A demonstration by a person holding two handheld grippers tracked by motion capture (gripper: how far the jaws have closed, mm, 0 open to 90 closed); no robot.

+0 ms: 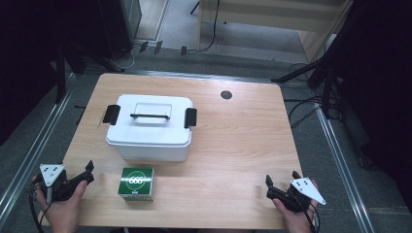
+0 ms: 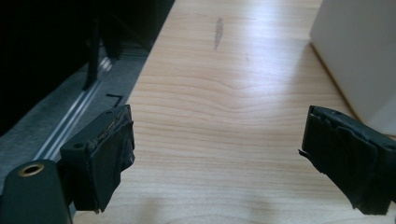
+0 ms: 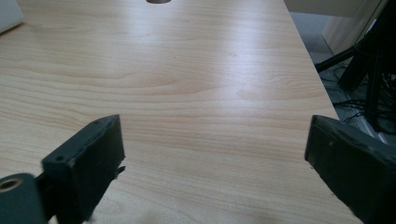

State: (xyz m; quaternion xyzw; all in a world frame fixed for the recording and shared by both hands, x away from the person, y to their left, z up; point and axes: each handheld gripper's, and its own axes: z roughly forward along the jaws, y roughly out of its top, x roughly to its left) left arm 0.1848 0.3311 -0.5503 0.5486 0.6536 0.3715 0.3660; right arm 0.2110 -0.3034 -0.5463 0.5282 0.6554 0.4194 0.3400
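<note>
Claws point(image 1: 90, 171) gape; green box point(image 1: 137, 183) reads "666".

Soft overhead light brightens the table point(image 1: 233, 136), with pale glare on the wood. The surroundings stay dark. Close-up gripper views look slightly soft.

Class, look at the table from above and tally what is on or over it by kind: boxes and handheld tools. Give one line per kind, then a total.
Boxes: 2, the white box with a lid and the green box
Tools: 2, the left tool and the right tool, both open
Total: 4
</note>
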